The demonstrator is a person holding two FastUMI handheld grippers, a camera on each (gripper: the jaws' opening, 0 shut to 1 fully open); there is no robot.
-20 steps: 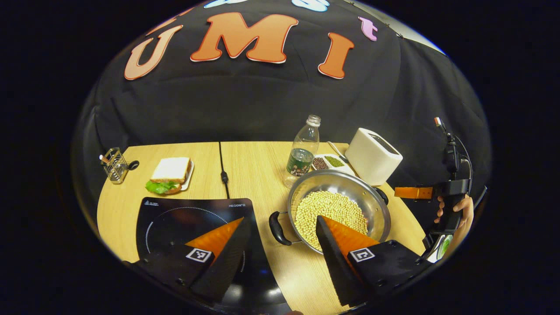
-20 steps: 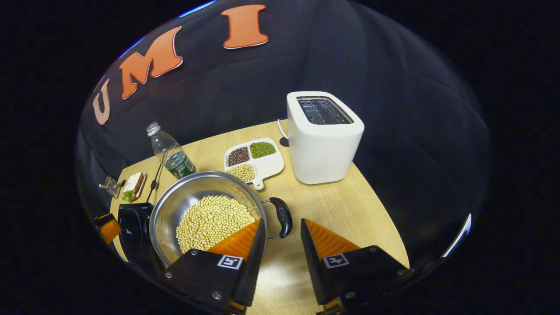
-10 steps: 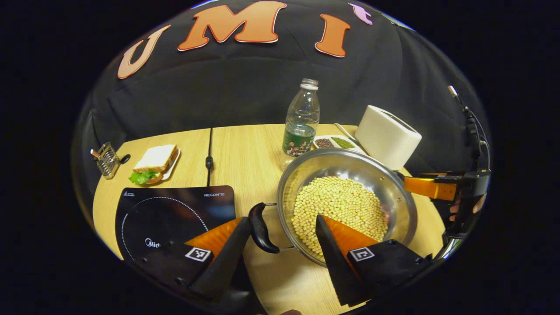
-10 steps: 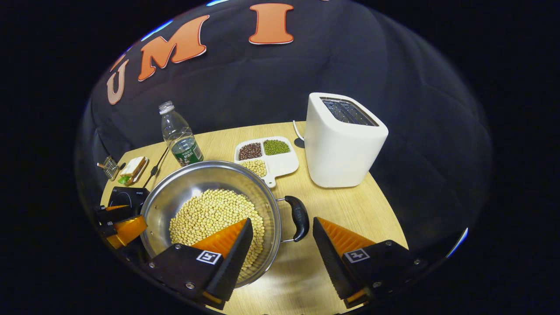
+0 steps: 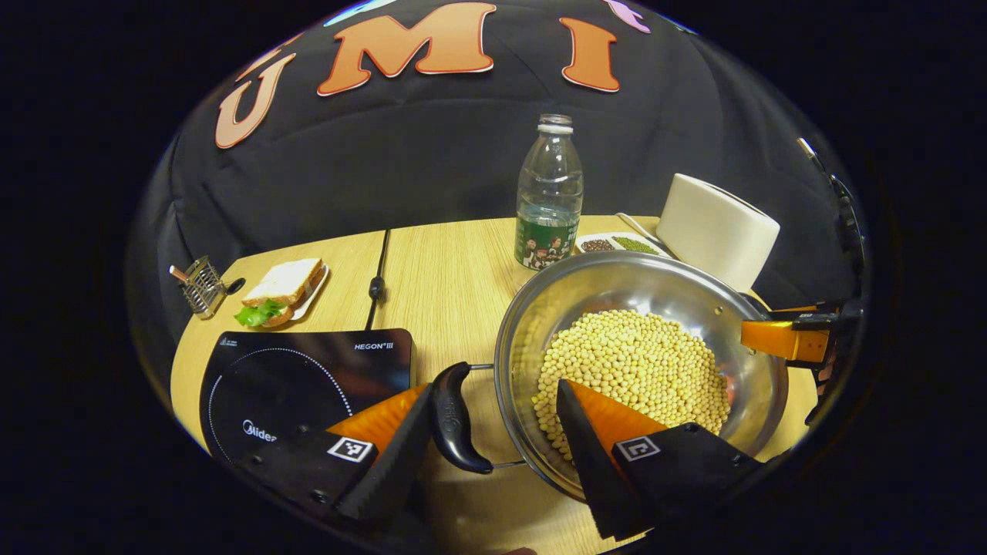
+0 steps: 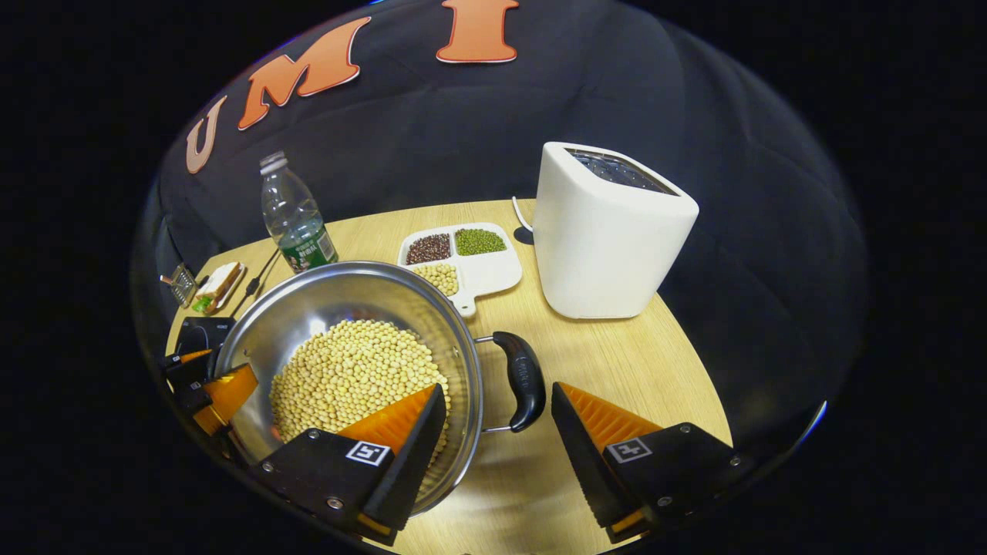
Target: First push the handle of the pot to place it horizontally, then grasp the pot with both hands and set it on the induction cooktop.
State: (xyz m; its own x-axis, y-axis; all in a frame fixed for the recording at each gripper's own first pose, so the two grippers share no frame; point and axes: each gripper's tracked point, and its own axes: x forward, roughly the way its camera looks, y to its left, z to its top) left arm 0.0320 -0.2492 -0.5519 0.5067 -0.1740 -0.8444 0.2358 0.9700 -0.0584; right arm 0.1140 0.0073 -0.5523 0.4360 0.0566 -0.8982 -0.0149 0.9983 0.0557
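Note:
A steel pot [image 5: 617, 281] full of pale soybeans [image 5: 632, 362] stands on the wooden table, just right of the black induction cooktop [image 5: 301, 374]. Its black left handle [image 5: 455, 420] lies between the fingers of my open left gripper [image 5: 493, 401], close to the left finger; the other finger hangs over the beans. In the right gripper view the pot [image 6: 339, 297] has its black right handle [image 6: 523, 378] between the fingers of my open right gripper [image 6: 500, 393]. Neither gripper's fingers press on a handle. Each gripper also shows across the pot: the right gripper [image 5: 786, 339] and the left gripper [image 6: 216, 385].
Behind the pot stand a plastic bottle [image 5: 549, 200], a white divided tray of beans [image 6: 463, 258] and a white toaster [image 6: 609, 231]. A sandwich on a plate [image 5: 281, 289] and a small wire rack [image 5: 202, 287] sit at the far left. The cooktop's cord [image 5: 376, 285] runs to the back.
Both grippers have moved in on the pot from either side. Each handle now lies between a gripper's open fingers. The pot looms larger in both views.

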